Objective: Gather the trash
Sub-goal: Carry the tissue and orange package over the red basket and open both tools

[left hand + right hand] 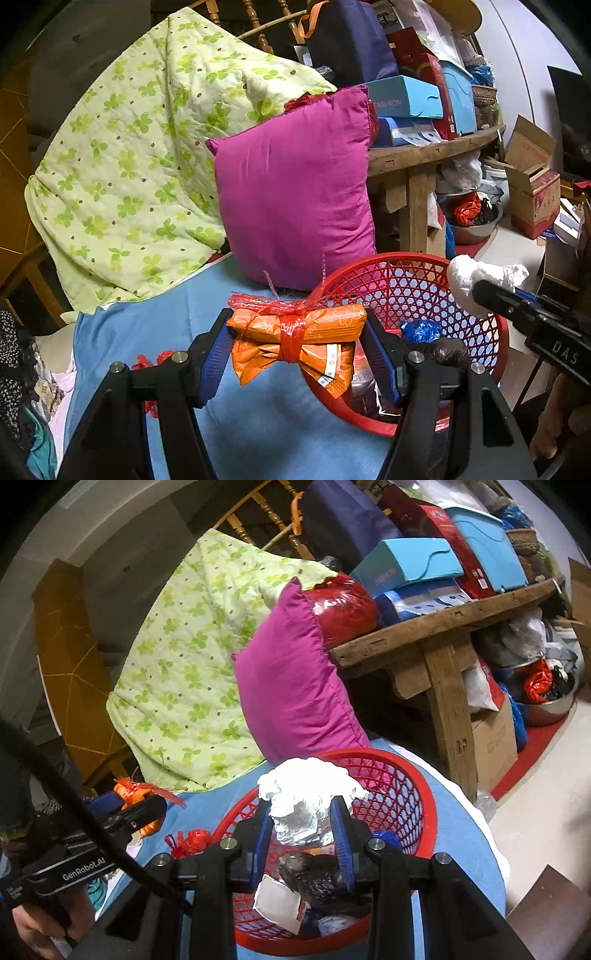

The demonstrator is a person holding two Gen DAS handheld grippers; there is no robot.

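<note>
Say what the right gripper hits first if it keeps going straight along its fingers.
Probably the far inner wall of the red mesh basket. The right gripper, shut on a crumpled white tissue, points over the basket's opening; the magenta pillow lies beyond. Depth is unclear.

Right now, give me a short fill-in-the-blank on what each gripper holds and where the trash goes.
1. The left gripper is shut on an ____ packet tied with red netting.
2. The right gripper grips a crumpled ____ tissue wad.
3. Both hang by the red ____.
4. A ____ pillow stands behind it.

Missing: orange; white; basket; magenta
</note>
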